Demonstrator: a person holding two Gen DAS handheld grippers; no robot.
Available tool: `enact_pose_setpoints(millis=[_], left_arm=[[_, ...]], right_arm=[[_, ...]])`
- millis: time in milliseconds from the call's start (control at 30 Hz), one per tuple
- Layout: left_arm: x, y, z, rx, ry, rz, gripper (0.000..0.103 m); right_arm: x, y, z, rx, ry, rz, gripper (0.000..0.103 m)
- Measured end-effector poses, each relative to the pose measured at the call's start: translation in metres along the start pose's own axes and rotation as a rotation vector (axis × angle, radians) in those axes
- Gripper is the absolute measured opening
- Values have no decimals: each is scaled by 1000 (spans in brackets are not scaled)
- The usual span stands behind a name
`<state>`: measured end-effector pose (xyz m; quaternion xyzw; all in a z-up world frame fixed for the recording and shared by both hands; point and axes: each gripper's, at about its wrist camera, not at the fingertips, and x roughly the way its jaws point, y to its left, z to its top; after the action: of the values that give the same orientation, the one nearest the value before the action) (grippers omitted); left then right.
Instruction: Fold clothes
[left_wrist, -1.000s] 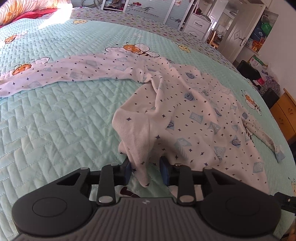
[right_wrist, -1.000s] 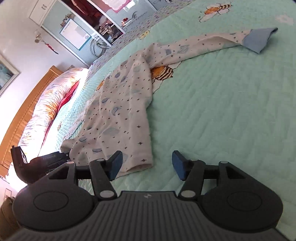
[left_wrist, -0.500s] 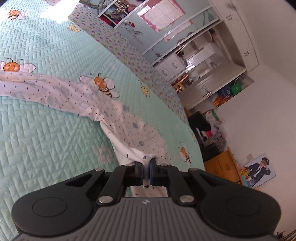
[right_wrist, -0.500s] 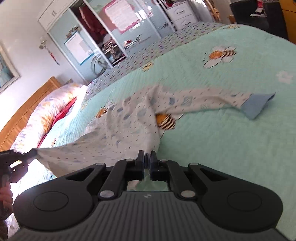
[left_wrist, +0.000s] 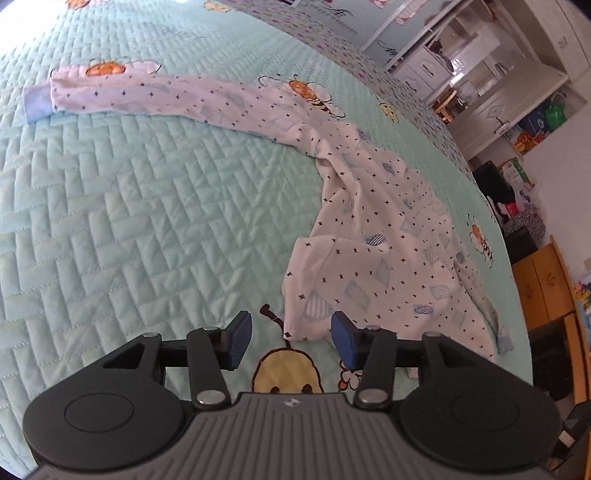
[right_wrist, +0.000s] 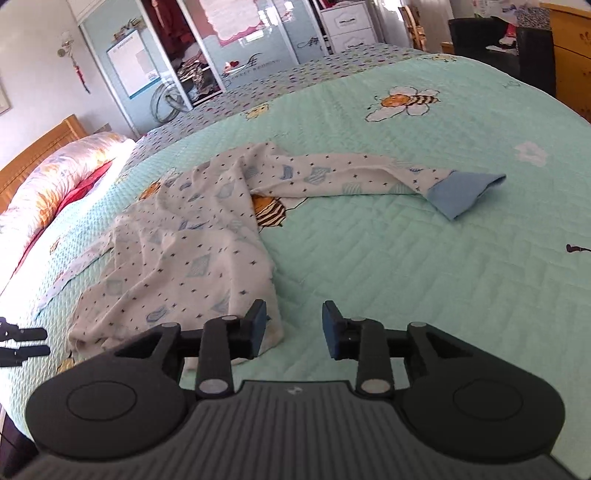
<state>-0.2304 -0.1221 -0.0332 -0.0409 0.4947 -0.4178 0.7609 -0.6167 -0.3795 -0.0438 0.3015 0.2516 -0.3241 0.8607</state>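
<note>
A white long-sleeved garment (left_wrist: 369, 251) with dark stars and blue patches lies loosely spread on the mint quilted bedspread (left_wrist: 147, 221). One sleeve with a blue cuff (left_wrist: 37, 103) stretches to the far left. My left gripper (left_wrist: 290, 341) hovers at the hem corner; its jaws are opening, the corner lies between them and the pads do not press it. In the right wrist view the garment (right_wrist: 184, 258) lies to the left, with the blue cuff (right_wrist: 465, 188) at the right. My right gripper (right_wrist: 294, 326) is opening beside the other hem corner, with only bedspread (right_wrist: 406, 277) between its jaws.
A flowered duvet (right_wrist: 55, 177) and wooden headboard (right_wrist: 37, 147) lie at the bed's left end. Mirrored wardrobes (right_wrist: 221, 55) stand beyond the far edge. A wooden cabinet (left_wrist: 546, 280) stands past the bed's right edge. The left gripper's fingertips (right_wrist: 22, 343) show at the frame's left edge.
Half a second ago both grippers were shut on the hem, holding it stretched above the bed. Now both have let go, and the garment lies on the bedspread.
</note>
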Motion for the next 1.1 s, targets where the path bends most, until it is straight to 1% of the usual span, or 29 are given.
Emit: enact_pose_setpoints(millis=[33,67,133,167,200,267,400,467,500,567,667,733,767,967,1033,1100], left_arm=[[1,-4,-1,35,-9,10,52],[2,-7,-4,107,-18,32,53],[6,-22,-14,309,-28,93,54],[8,-29,-21,398,-26,111,54],[10,-35,-26,463,-31,129,55],[16,-46,-37,565,-57,165,55],[29,-64,-49,708,-71,200,55],[35,-72,-51,750,-83,220,54],[36,-74,-50,756,-97,220,54],[39,-77,-46,758,-98,206,54],[50,-82,-45,793,-74,229,54],[57,-83,-48,822,-54,260,54],[60,-83,-50,837,-48,280,55],[61,-88,-52,867,-41,313,54],[61,-90,-50,866,-33,317,50],[61,-91,-49,866,-27,321,43]], right_arm=[[-1,3,-3,-5,8,5,36],[-1,6,-6,-10,16,10,40],[1,10,-12,-11,34,12,45],[3,11,-15,-7,45,12,46],[4,12,-17,-3,54,14,47],[4,14,-21,-3,57,15,48],[7,17,-26,-17,64,7,52],[9,19,-28,-32,65,2,56],[9,21,-29,-38,64,0,57],[10,24,-30,-50,61,-1,63],[13,28,-32,-69,60,-8,69],[13,30,-33,-80,58,-9,71],[13,30,-33,-81,57,-10,71],[13,33,-29,-83,70,-17,71],[12,35,-26,-82,76,-24,71],[10,37,-24,-78,71,-22,71]])
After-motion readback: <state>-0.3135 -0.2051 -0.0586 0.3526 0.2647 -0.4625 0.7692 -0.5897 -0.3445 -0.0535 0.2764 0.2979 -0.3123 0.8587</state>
